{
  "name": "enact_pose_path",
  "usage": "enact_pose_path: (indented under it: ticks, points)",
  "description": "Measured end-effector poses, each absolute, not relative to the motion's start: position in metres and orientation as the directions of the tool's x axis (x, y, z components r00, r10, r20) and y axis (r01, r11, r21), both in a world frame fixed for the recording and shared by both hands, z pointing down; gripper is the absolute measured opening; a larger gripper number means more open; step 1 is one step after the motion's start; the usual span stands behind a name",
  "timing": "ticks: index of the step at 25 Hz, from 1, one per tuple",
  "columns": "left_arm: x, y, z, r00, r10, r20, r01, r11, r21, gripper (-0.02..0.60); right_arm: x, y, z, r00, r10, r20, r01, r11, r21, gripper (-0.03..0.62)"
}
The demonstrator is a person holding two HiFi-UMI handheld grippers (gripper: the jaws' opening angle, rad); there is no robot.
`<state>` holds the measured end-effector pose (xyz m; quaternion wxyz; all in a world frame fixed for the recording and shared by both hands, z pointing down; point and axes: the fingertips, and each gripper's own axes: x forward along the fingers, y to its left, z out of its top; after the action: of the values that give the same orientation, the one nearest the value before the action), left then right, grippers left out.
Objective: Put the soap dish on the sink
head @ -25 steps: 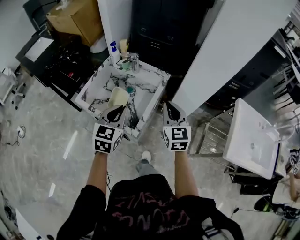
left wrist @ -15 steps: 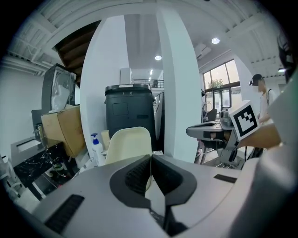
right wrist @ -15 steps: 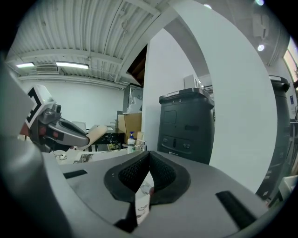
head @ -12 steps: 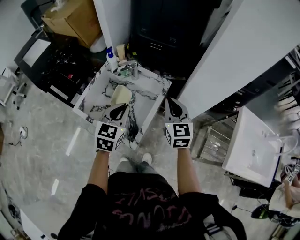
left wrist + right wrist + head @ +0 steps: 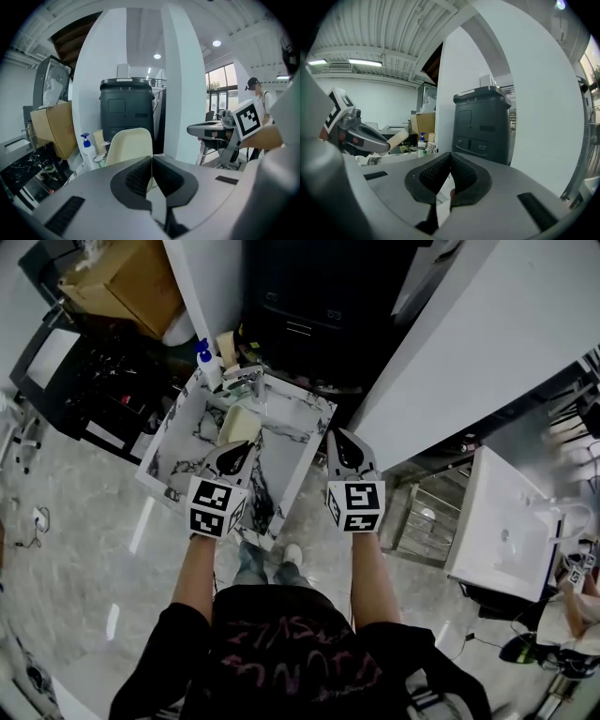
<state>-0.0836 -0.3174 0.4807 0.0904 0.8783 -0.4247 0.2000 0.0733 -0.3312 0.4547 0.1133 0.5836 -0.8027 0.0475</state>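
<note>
Your left gripper (image 5: 232, 457) is pinching the soap dish (image 5: 236, 425) by 1 thin edge, with its 2 jaws pressed onto the near rim. It holds the dish over the basin of the sink (image 5: 289, 451), toward the faucet (image 5: 251, 381) end. That edge grip looks chosen so the rest of the dish sticks out clear beyond the jaws, leaving its far end free to meet the sink first.

In the left gripper view the cream dish (image 5: 129, 145) rises straight out from the jaw tips with its broad face turned to the camera. Its long axis runs along the line of the jaws, pointing away from you toward the back of the sink, where a pump bottle (image 5: 203, 354) stands at the back left corner. I cannot tell from the head view whether the dish touches the sink or hangs just above it (the wide lens flattens height).

Your right gripper (image 5: 342, 448) has its jaws pressed together on nothing and sits just outside the sink's right edge, level with the left one. I judge it is simply parked out of the way, since 1 gripper is enough for this dish. The dish is not yet released.
</note>
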Motion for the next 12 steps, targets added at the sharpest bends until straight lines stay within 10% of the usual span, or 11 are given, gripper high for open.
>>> enact_pose_path:
  ticks: [12]
  points:
    - [-0.066, -0.369, 0.510, 0.597, -0.650, 0.470, -0.731, -0.682, -0.013, 0.021, 0.084, -0.369, 0.478, -0.248, -0.929, 0.275, -0.961, 0.271, 0.048, 0.014]
